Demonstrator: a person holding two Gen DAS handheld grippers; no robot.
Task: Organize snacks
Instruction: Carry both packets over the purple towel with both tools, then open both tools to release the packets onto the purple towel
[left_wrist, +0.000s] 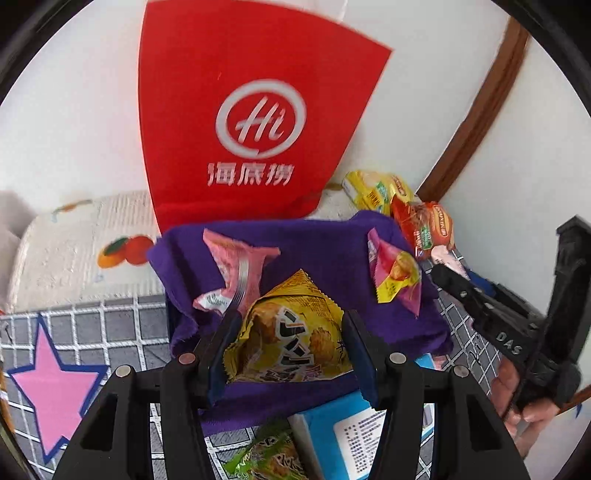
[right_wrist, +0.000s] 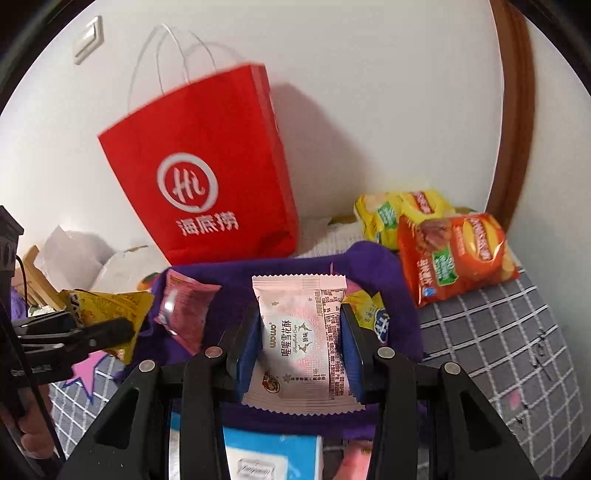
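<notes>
My left gripper (left_wrist: 288, 332) is shut on a yellow snack packet (left_wrist: 291, 339) and holds it over a purple cloth (left_wrist: 325, 254). My right gripper (right_wrist: 301, 328) is shut on a pale pink snack packet (right_wrist: 303, 339) over the same purple cloth (right_wrist: 291, 269). A pink packet (left_wrist: 236, 273) and a pink-and-yellow packet (left_wrist: 395, 273) lie on the cloth. The left gripper with its yellow packet (right_wrist: 107, 310) shows at the left of the right wrist view. The right gripper's body (left_wrist: 498, 317) shows at the right of the left wrist view.
A red paper bag (right_wrist: 207, 177) stands against the wall behind the cloth. An orange chip bag (right_wrist: 458, 254) and a yellow chip bag (right_wrist: 395, 214) lie at the back right. A blue box (left_wrist: 351, 435) and a green packet (left_wrist: 266, 458) lie below on the checked cover.
</notes>
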